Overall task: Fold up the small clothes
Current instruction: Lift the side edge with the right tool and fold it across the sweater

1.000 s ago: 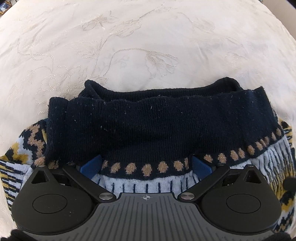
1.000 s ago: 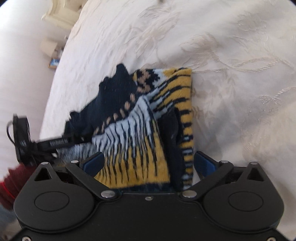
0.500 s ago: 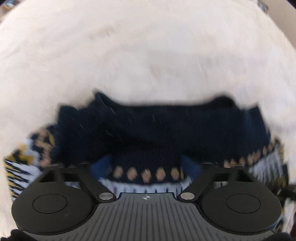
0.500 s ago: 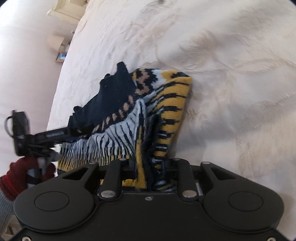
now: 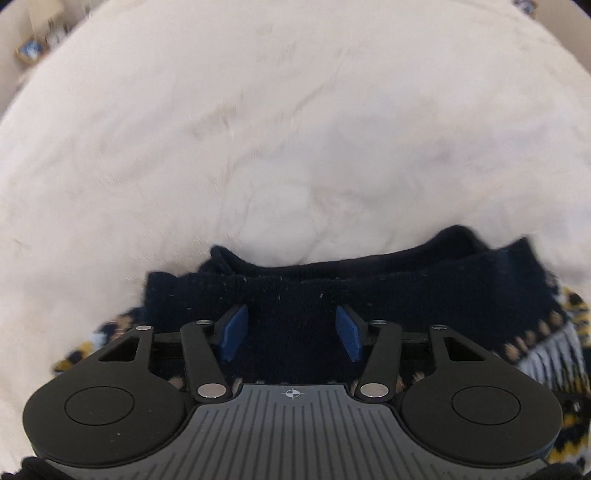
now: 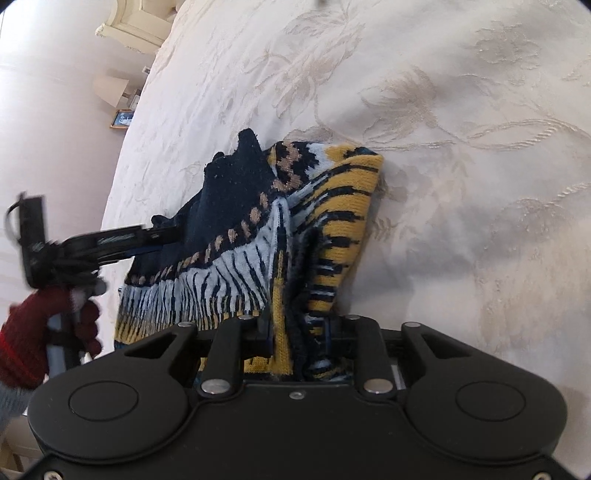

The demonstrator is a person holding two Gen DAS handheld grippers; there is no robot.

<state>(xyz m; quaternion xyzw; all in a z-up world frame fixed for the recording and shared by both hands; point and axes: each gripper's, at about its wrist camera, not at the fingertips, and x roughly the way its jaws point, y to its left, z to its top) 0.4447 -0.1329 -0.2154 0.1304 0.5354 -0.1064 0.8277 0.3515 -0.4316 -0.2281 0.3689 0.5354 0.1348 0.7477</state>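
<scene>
A small knitted sweater [image 5: 369, 288] with a navy band and yellow, pale blue and black patterns lies bunched on the cream bedspread [image 5: 258, 147]. My left gripper [image 5: 291, 314] is closing, and its blue pads [image 5: 232, 332] press on a fold of the navy band, which is raised off the bed. In the right wrist view the sweater [image 6: 240, 266] sags between both grippers. My right gripper [image 6: 297, 332] pinches the yellow striped edge, with its jaws easing open slightly. The left gripper [image 6: 110, 240] comes in from the left, held by a red-gloved hand [image 6: 33, 332].
The embroidered bedspread [image 6: 443, 184] stretches far beyond and to the right of the sweater. Past the bed's left edge stand a lamp [image 6: 109, 88], a small picture frame [image 6: 122, 119] and cream furniture [image 6: 136, 22]. Small items [image 5: 29, 55] sit off the bed's far left corner.
Both grippers went from wide open to closed on the sweater. The left one rose with the navy band, and the sweater now bunches up between the two.
</scene>
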